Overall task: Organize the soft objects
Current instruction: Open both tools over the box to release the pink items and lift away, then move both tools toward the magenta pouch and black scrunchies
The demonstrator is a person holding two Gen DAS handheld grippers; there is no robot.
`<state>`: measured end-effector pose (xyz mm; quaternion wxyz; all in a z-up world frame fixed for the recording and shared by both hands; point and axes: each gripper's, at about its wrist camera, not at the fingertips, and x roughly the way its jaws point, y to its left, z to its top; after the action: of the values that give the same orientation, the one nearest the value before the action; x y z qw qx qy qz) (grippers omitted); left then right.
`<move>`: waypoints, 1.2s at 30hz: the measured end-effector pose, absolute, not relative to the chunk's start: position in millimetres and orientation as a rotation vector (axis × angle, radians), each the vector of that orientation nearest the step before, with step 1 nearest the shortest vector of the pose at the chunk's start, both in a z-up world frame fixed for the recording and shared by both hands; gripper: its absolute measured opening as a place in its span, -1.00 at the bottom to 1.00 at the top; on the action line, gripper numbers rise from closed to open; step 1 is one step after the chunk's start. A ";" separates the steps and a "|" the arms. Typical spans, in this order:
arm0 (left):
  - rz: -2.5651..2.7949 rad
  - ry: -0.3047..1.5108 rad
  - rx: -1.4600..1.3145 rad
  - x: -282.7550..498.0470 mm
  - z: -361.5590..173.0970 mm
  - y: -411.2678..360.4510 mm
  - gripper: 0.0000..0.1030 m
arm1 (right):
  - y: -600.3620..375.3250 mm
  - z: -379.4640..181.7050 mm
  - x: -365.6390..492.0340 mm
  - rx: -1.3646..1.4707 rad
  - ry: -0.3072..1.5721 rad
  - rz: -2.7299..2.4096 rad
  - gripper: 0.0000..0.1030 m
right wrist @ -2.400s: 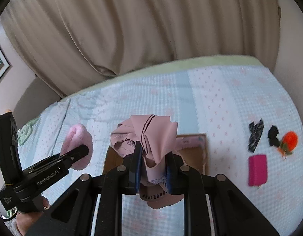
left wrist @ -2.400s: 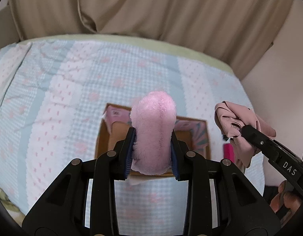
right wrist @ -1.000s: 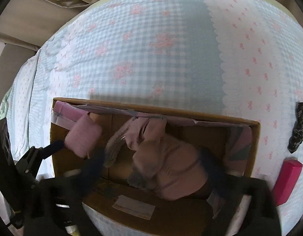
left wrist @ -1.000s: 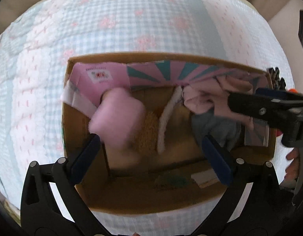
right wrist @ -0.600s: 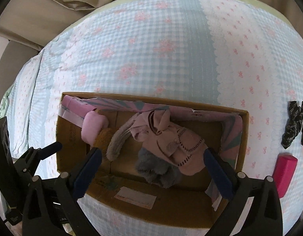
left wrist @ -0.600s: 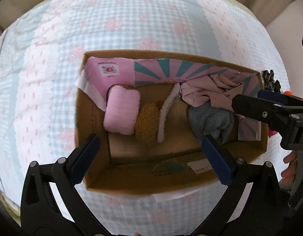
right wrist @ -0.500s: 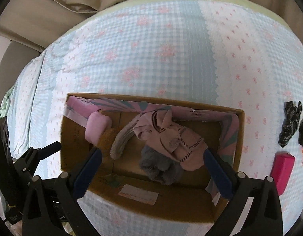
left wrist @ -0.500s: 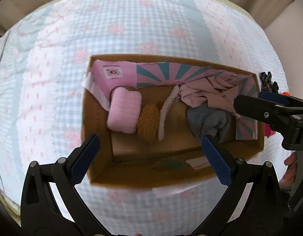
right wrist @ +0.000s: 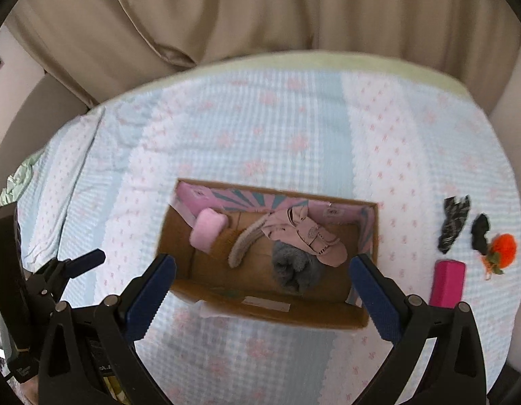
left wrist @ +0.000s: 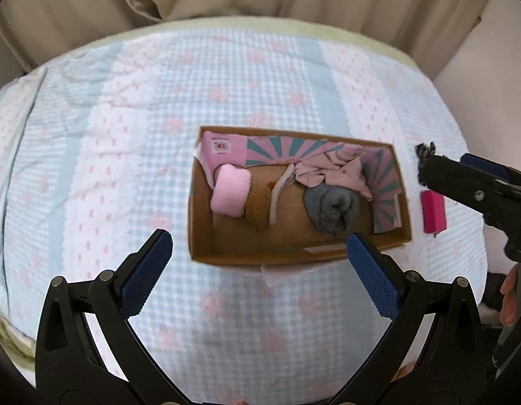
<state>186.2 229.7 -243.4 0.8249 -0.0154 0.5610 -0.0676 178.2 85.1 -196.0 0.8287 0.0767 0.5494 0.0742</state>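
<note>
Both tongs hang released and empty above the bed (right wrist: 294, 128); the left tongs (left wrist: 257, 256) and the right tongs (right wrist: 262, 280) each show their blue pads spread wide with nothing between them. The soft things lie inside the cardboard box (right wrist: 179, 236) on the checked bedspread: a pink plush roll (left wrist: 230, 194) at its left end, a brown fuzzy piece (left wrist: 257, 207) beside it, a grey rolled cloth (right wrist: 292, 265) with the dusty-pink garment (right wrist: 304, 233) draped partly over it at the right.

Judging from this, the risk lies with what remains outside, to the right of the box: a dark patterned scrap (right wrist: 454, 222), a small black piece (right wrist: 479, 231), an orange pompom (right wrist: 503, 246) and a magenta case (right wrist: 447, 283); they sit near one another, so wide-spread tongs could catch two at once or nudge one off the bed; the garment could also snag and lift out.

The box's long axis runs left to right across both views; the pink roll lies crosswise to it, pointing toward the far wall.
</note>
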 end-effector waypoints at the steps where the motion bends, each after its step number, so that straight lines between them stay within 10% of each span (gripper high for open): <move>1: -0.141 1.182 -0.038 180.5 -236.0 230.9 0.99 | 85.4 -184.6 170.1 0.159 1.140 0.151 0.99; 22: -0.177 0.964 -0.064 104.9 -136.9 131.8 0.99 | -55.2 -80.4 39.6 0.134 0.868 -0.128 0.99; 36: -0.150 0.993 -0.125 107.0 -170.7 -63.2 0.99 | -237.9 -110.2 46.5 0.053 0.883 -0.059 0.99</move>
<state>107.0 -63.2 -170.7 0.8747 -0.0597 0.4756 -0.0717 46.5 -237.9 -110.2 0.9033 0.0257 0.4273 -0.0284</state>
